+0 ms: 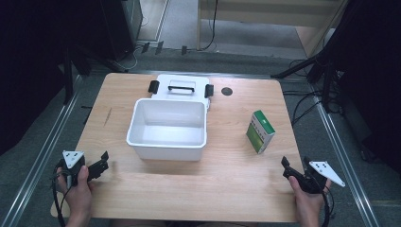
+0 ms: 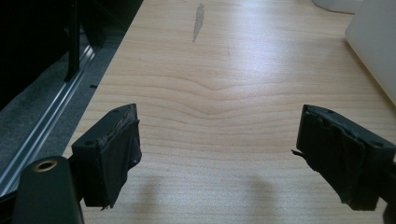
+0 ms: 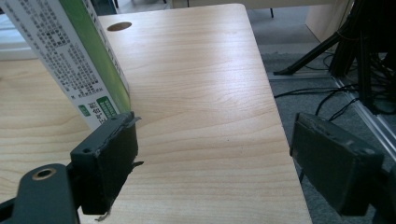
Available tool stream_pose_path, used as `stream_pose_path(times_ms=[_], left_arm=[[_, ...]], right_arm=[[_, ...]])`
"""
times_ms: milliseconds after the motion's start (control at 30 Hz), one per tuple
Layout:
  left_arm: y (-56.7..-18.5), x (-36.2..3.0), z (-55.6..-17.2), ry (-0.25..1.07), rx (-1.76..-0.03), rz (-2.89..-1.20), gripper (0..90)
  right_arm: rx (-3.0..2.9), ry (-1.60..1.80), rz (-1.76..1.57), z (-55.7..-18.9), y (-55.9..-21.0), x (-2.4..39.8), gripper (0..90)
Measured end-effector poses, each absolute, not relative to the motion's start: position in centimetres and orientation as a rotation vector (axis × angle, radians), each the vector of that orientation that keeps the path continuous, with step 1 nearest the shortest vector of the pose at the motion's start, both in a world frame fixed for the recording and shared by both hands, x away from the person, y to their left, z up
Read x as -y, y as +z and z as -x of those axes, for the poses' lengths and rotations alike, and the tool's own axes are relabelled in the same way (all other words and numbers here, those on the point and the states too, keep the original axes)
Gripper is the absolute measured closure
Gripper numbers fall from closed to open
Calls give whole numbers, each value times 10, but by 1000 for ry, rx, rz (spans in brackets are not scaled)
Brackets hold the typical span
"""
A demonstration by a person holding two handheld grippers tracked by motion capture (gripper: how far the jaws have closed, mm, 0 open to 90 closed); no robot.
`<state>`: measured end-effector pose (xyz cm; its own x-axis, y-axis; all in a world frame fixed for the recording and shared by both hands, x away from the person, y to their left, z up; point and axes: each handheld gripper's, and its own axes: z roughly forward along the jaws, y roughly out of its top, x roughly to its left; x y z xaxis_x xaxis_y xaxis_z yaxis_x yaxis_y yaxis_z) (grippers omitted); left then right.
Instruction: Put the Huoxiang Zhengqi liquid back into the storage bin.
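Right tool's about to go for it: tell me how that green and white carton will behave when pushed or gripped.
The green and white carton stands upright on a narrow base, so a high push probably tips it. It looks like thin card, likely light and easily dented.

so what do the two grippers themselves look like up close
Both are black handheld tools. The left gripper and right gripper each carry a grey three-cornered plate dotted with small marks and trail a black cable. Their fingers are blocky, with worn, fraying black pads, and a brass-rimmed hole sits near each base.
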<state>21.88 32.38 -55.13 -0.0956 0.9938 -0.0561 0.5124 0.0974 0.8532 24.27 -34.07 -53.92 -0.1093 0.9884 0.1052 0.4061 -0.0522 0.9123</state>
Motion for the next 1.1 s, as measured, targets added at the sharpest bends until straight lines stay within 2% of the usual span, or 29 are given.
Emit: stream_pose_path(times_ms=[300, 533, 867, 1100], left_arm=[[-551, -325, -218, 879, -1692, -1479, 142], [-551, -326, -217, 866, -1684, -1476, 143], [-551, -326, -217, 863, -1687, -1480, 143], [-551, -326, -217, 866, -1692, -1481, 143]], right_arm=[[-1698, 1163, -1504, -246, -533, 339, 173], [-1869, 1017, -1487, -255, -518, 328, 205], [-2117, 902, -1496, -276, -497, 312, 190], [-2333, 672, -1445, -291, -477, 290, 186]])
